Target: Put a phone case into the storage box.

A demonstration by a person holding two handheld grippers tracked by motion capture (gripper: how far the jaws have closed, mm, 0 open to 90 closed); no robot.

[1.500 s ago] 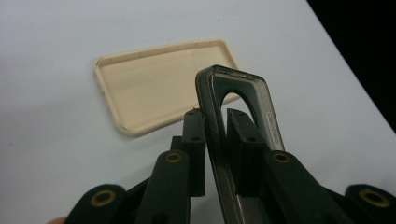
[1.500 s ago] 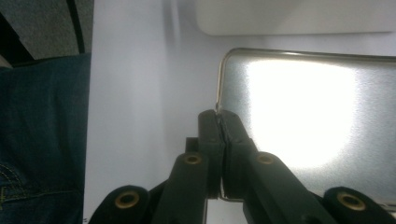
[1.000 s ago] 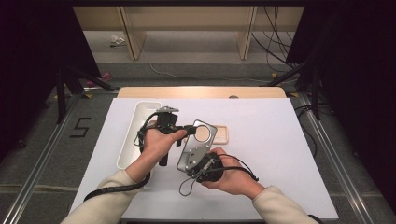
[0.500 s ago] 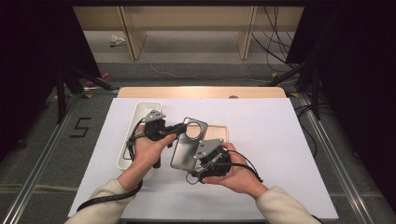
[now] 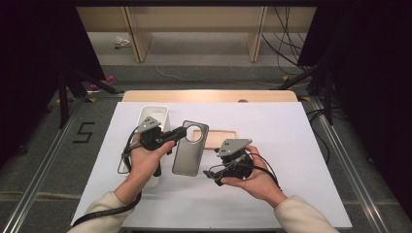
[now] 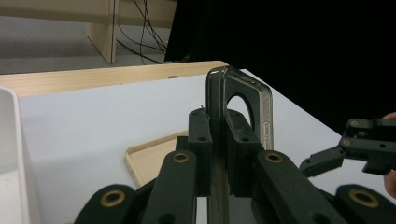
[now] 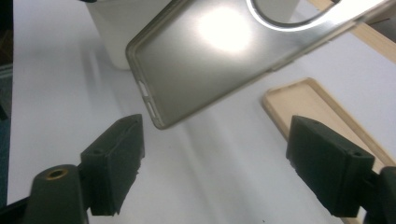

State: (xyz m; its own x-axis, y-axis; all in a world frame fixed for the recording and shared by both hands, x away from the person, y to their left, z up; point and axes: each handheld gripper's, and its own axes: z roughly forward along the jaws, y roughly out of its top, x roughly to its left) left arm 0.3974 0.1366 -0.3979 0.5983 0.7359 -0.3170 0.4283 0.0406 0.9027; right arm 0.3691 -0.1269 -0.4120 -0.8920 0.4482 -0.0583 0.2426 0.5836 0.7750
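Observation:
A smoky grey translucent phone case with a round camera cut-out hangs above the table. My left gripper is shut on its upper edge; in the left gripper view the pads clamp the case edge-on. My right gripper sits to the right of the case's lower end. Its jaws have just been opening and now stand wide apart. In the right gripper view the case floats ahead of the jaws, and neither pad touches it.
A flat beige case-shaped tray lies on the white table sheet behind the grey case. A white oblong bin stands at the left, under my left hand. A wooden board runs along the table's far edge.
My right gripper let go of the grey case, opened wide and drew back to the right. The left gripper carried the case a little to the left and tilted it.

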